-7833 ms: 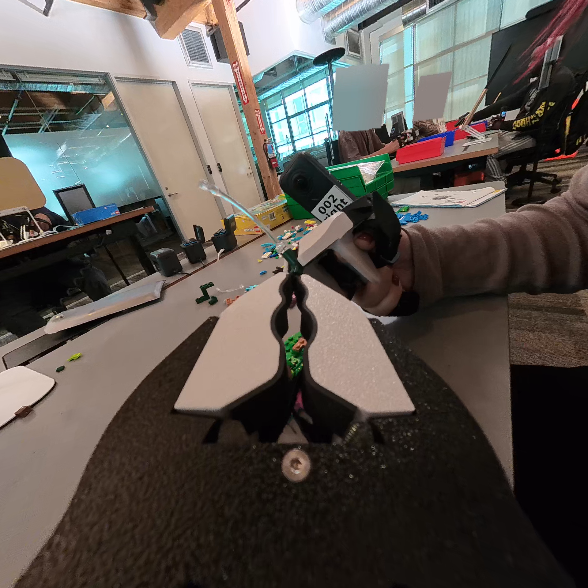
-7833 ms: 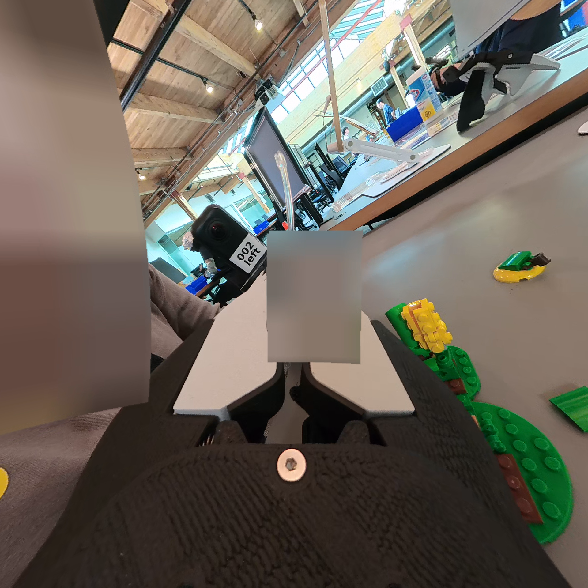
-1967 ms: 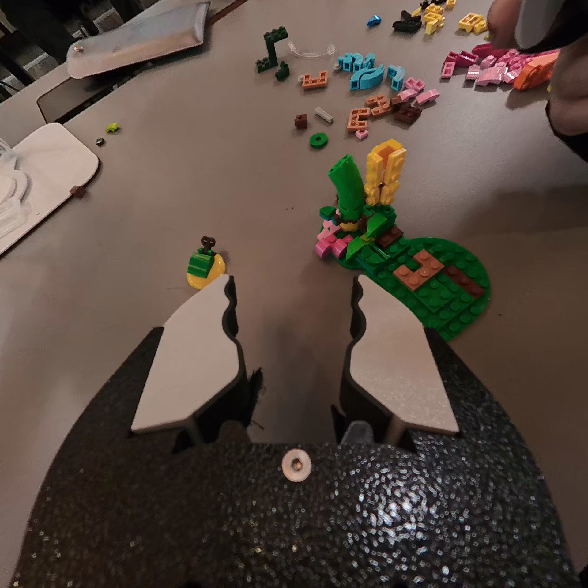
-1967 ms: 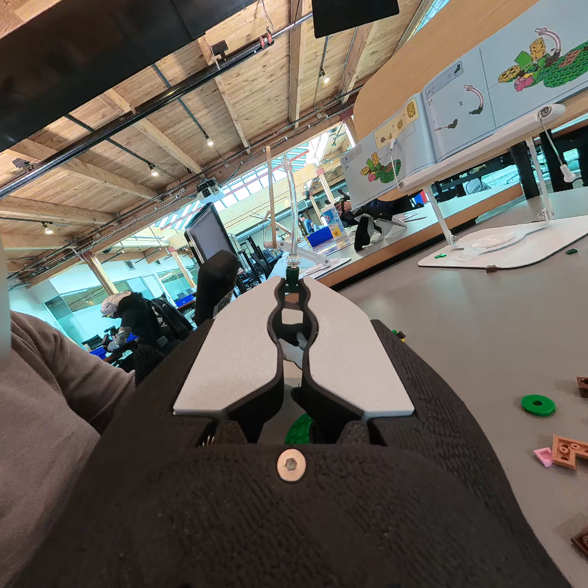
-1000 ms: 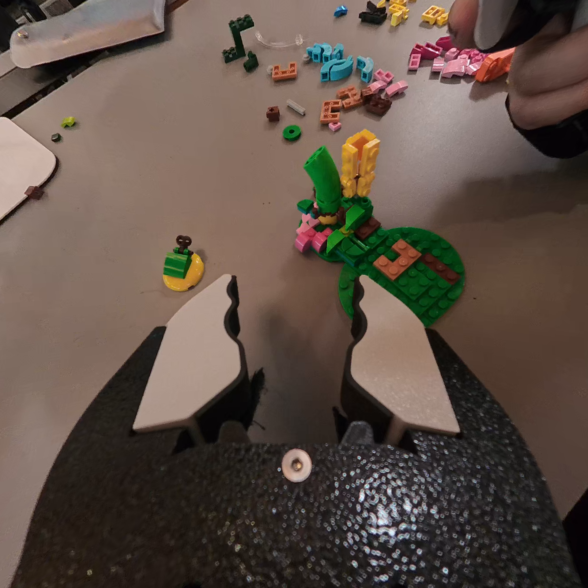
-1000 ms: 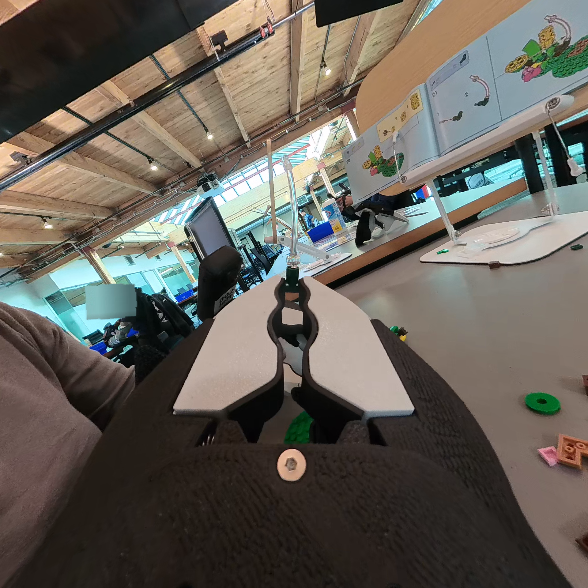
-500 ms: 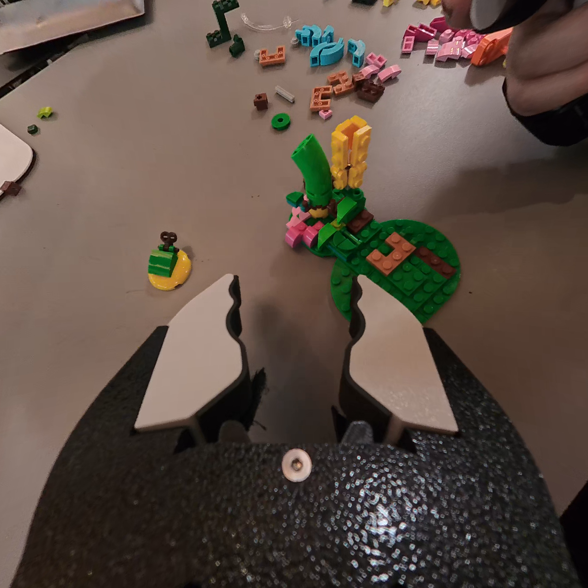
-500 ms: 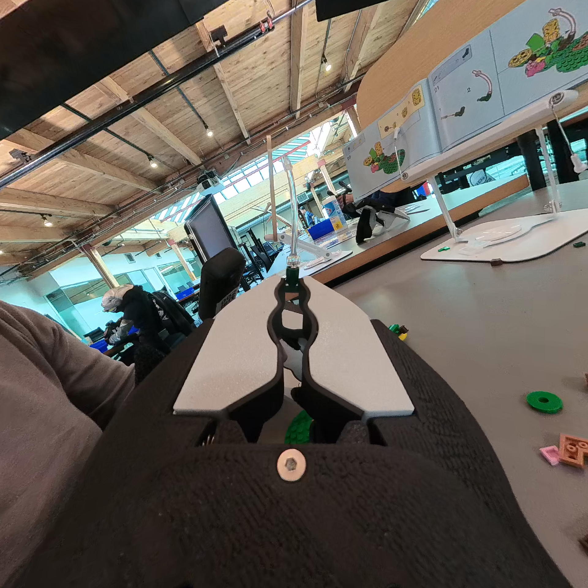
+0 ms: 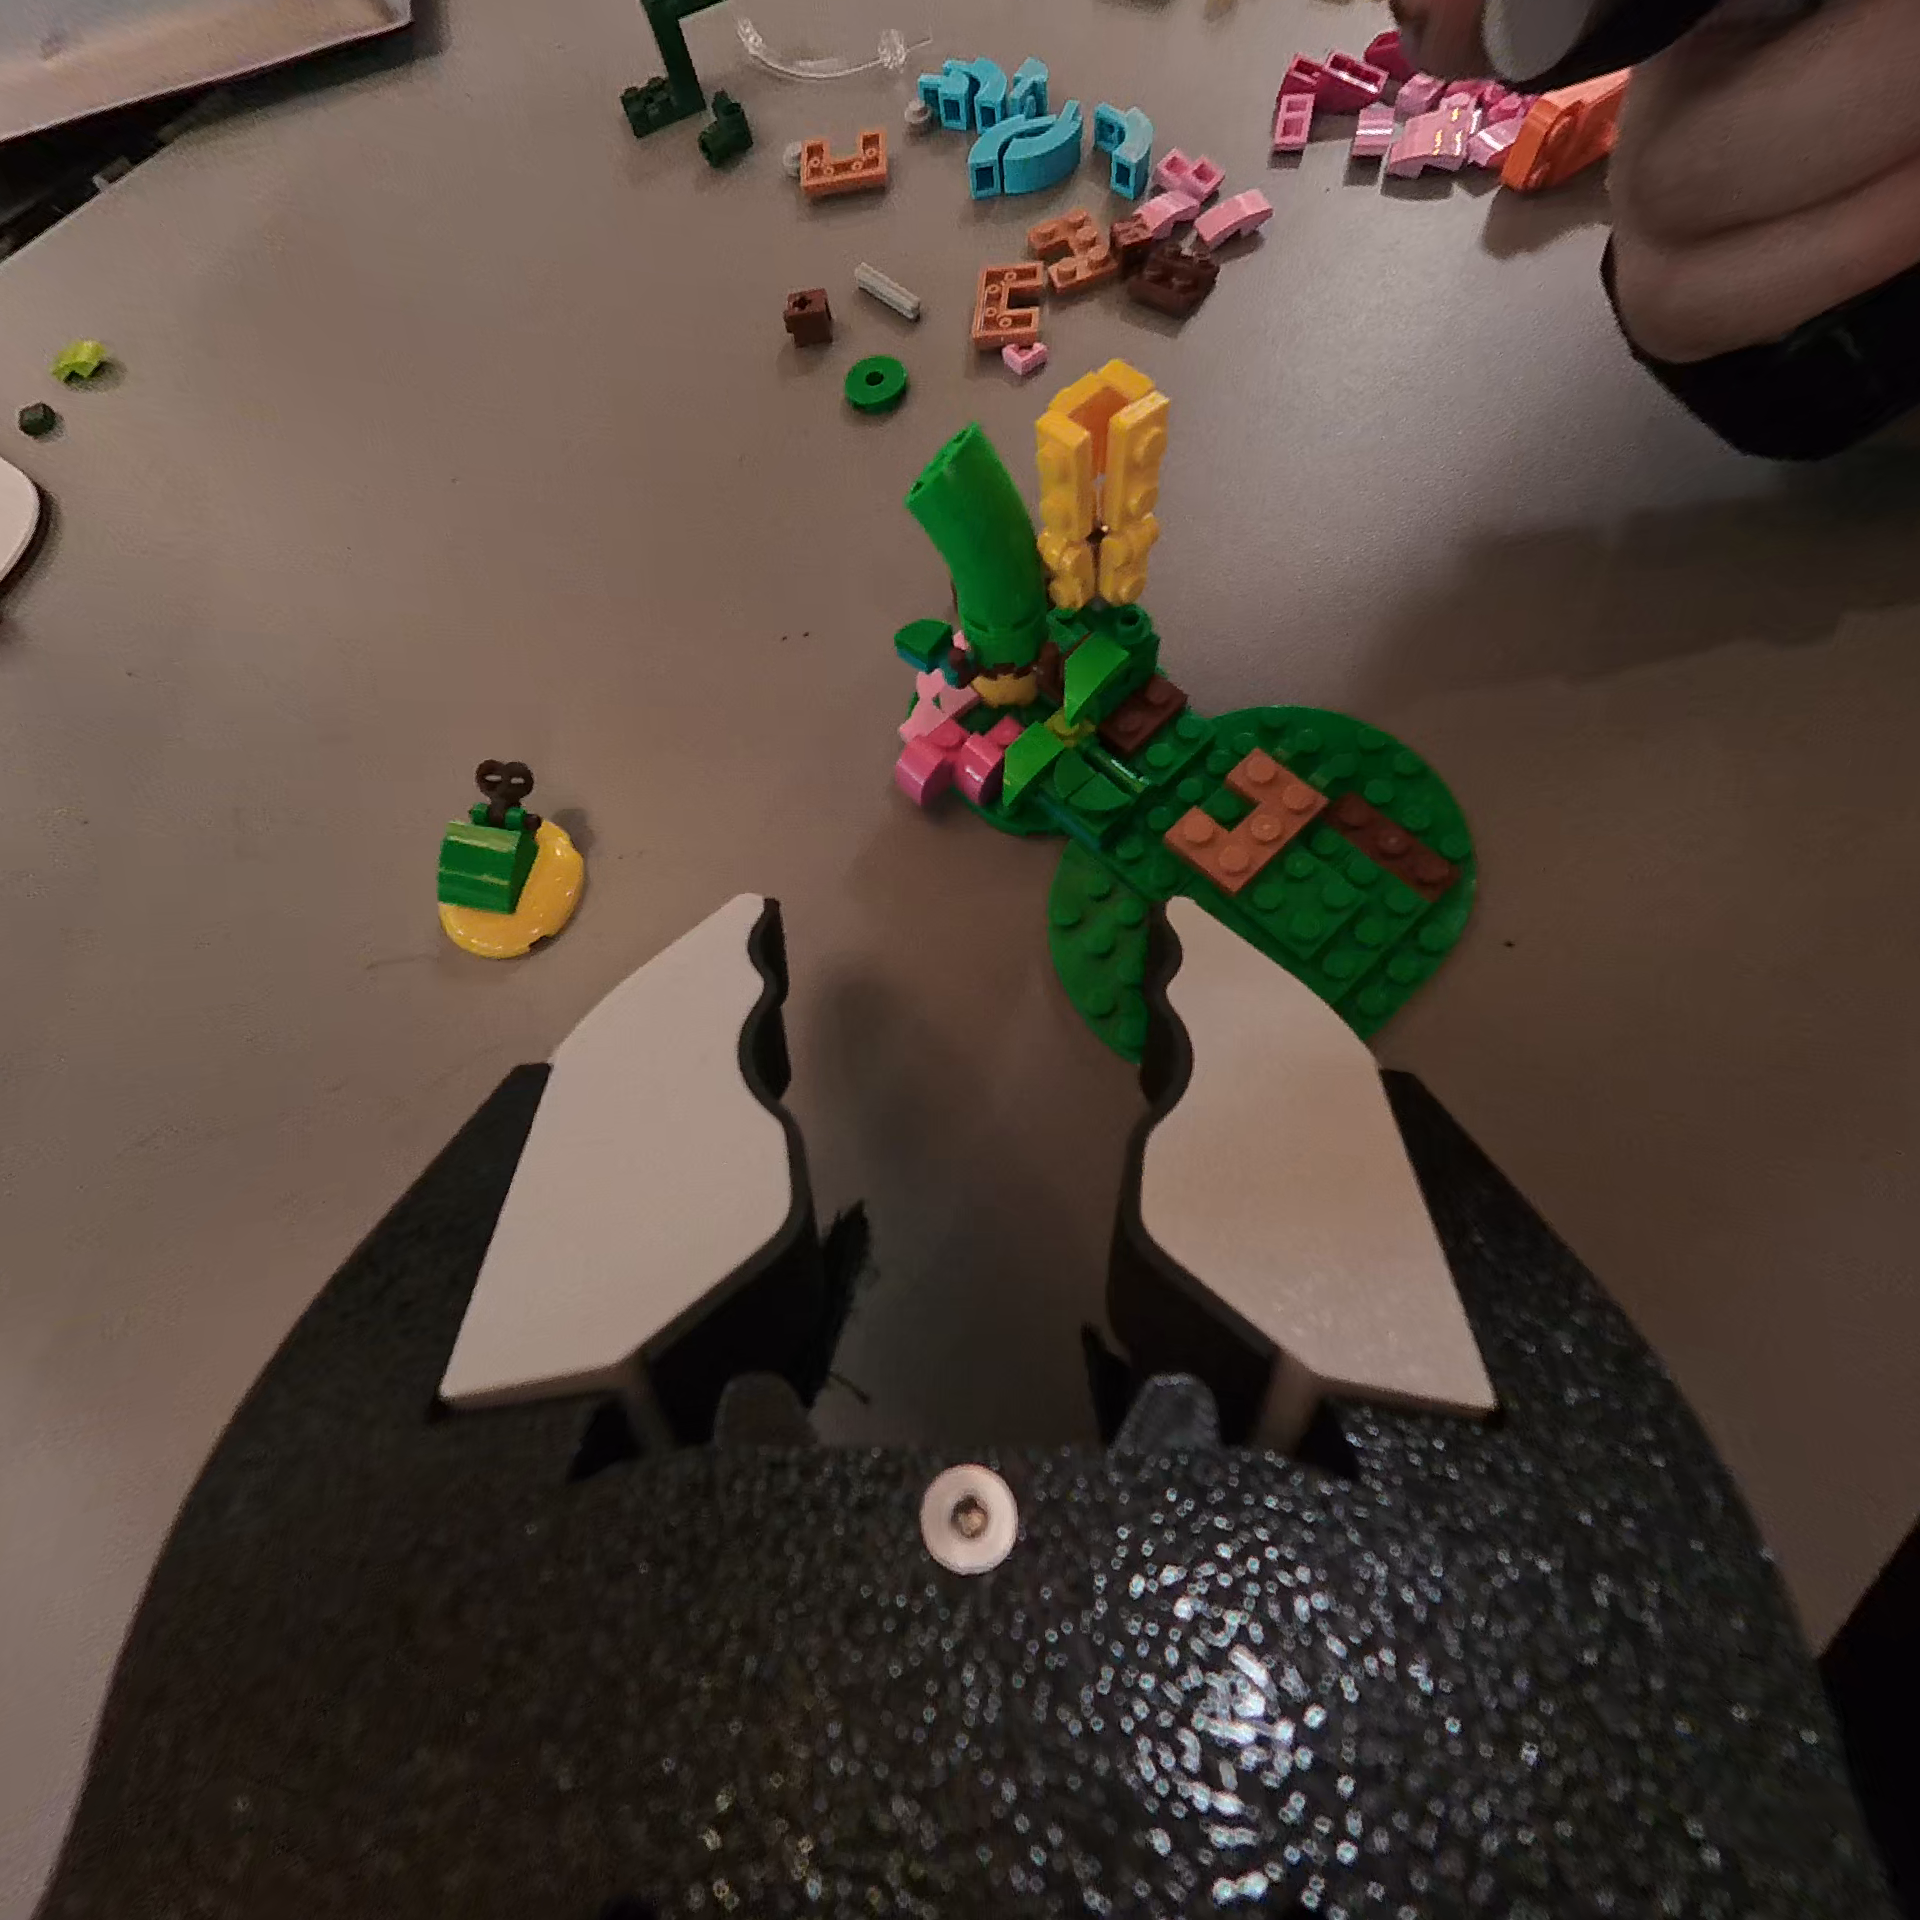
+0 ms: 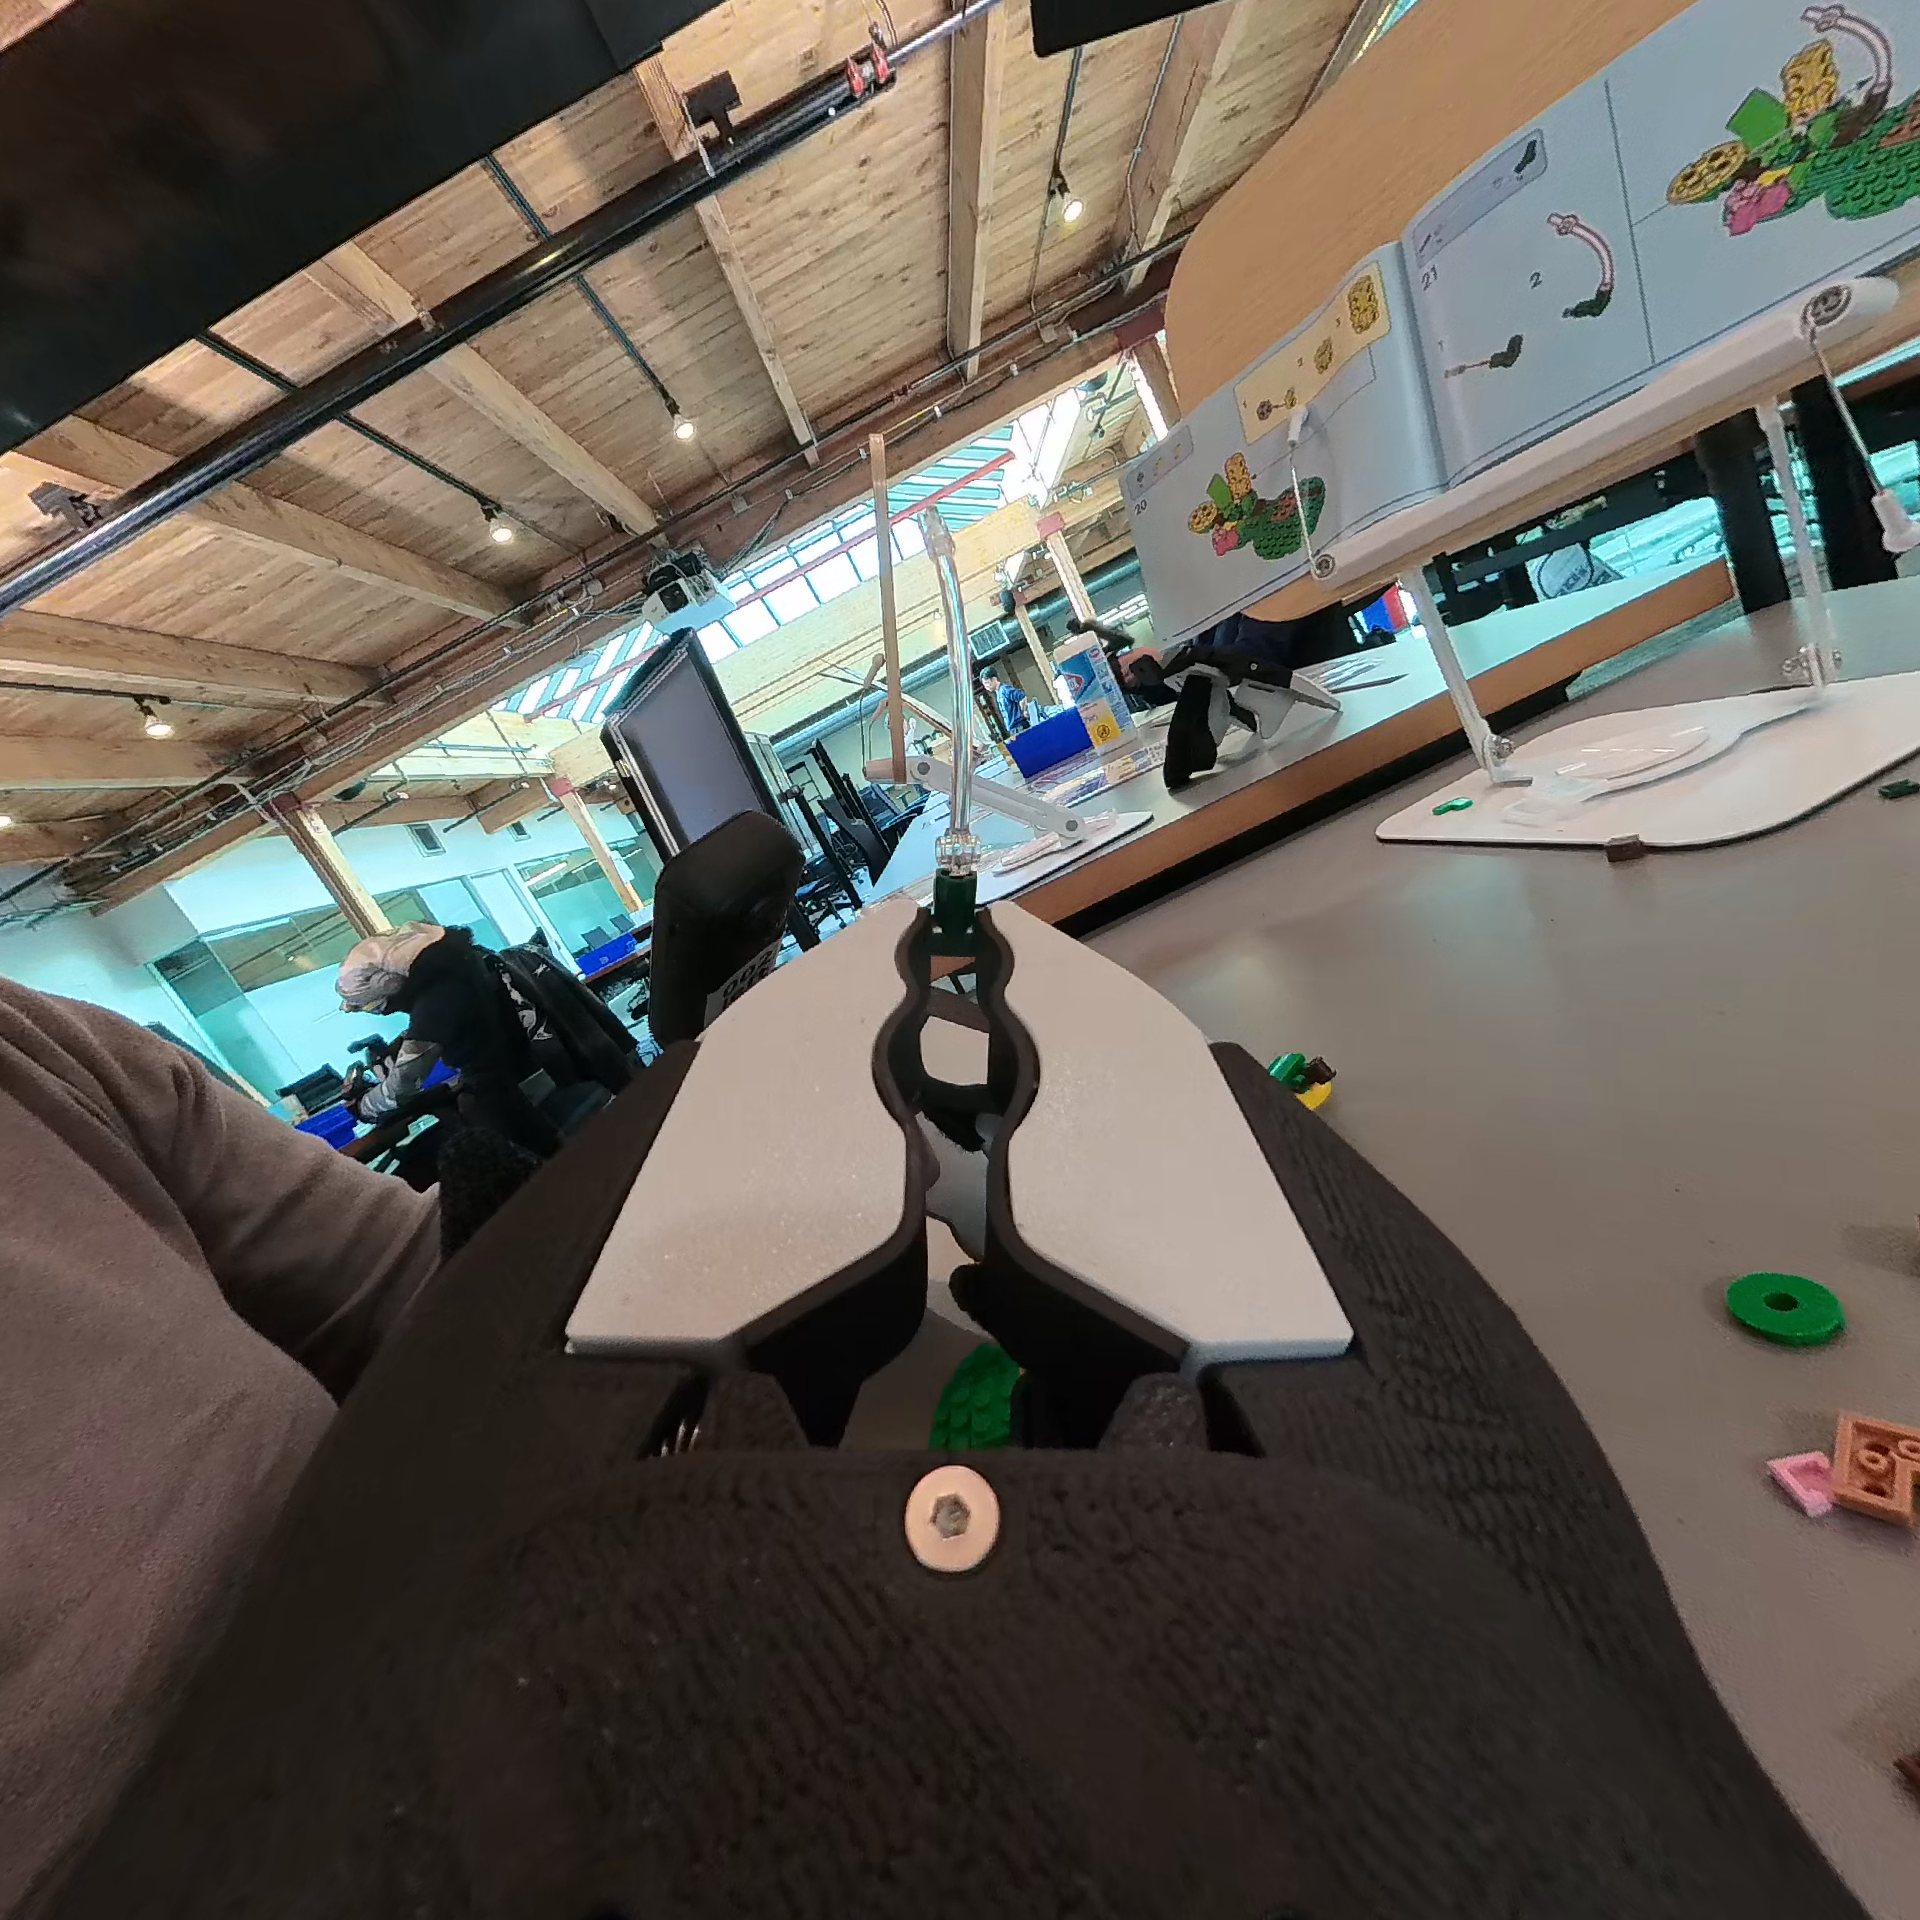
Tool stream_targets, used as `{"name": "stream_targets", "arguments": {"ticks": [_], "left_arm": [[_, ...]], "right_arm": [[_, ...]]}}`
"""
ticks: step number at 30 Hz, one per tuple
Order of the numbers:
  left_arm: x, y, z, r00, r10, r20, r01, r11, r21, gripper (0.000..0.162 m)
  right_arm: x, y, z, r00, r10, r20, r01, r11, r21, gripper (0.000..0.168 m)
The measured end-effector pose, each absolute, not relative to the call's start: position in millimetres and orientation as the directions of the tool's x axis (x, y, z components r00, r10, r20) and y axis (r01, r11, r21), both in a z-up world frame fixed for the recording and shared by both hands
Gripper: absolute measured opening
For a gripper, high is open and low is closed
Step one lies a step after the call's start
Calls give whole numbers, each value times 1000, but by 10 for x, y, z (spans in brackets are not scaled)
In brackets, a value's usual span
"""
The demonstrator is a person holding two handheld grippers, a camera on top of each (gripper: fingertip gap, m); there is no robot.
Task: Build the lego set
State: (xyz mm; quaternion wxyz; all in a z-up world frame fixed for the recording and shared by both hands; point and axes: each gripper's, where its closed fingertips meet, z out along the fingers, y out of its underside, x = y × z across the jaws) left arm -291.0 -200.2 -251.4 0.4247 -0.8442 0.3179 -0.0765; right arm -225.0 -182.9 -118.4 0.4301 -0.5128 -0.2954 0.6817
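In the left wrist view, the partly built set stands on a round green baseplate (image 9: pixel 1361 935), with a green curved stalk (image 9: pixel 982 551) and a yellow brick tower (image 9: pixel 1101 488) at its far end. My left gripper (image 9: pixel 961 935) is open and empty, just short of the plate's near edge. A small green and yellow sub-build (image 9: pixel 504 873) sits to its left. My right gripper (image 10: pixel 956 920) is shut on a dark green piece (image 10: pixel 954 902) that carries a clear curved tube (image 10: pixel 961 686), held up off the table.
Loose bricks in blue (image 9: pixel 1023 130), pink (image 9: pixel 1423 114), orange-brown (image 9: pixel 1039 275) and dark green (image 9: pixel 675 83) lie at the table's far side, with a green ring (image 9: pixel 876 382). A hand (image 9: pixel 1745 208) is at the top right. An instruction booklet (image 10: pixel 1558 301) stands on a white stand (image 10: pixel 1621 769). Tip to tip, the grippers are about 15 centimeters apart.
The left gripper has drifted a little over the table, so the build sits slightly lower and more to the left in its view. The right gripper holds the tube almost still.
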Motion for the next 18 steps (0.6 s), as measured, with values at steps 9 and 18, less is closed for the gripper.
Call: {"name": "stream_targets", "arguments": {"ticks": [9, 18], "left_arm": [[-2908, -2006, -2522, 786, -603, -133, -469, -443, -764, 66], [-2858, -2059, -2489, 764, -639, -86, -460, -447, -767, 72]], "right_arm": [[-2253, -1832, -1185, -105, 890, -445, -282, -455, -845, 6], [-2235, -1804, -1181, -93, 892, -442, -290, -449, -845, 5]]}}
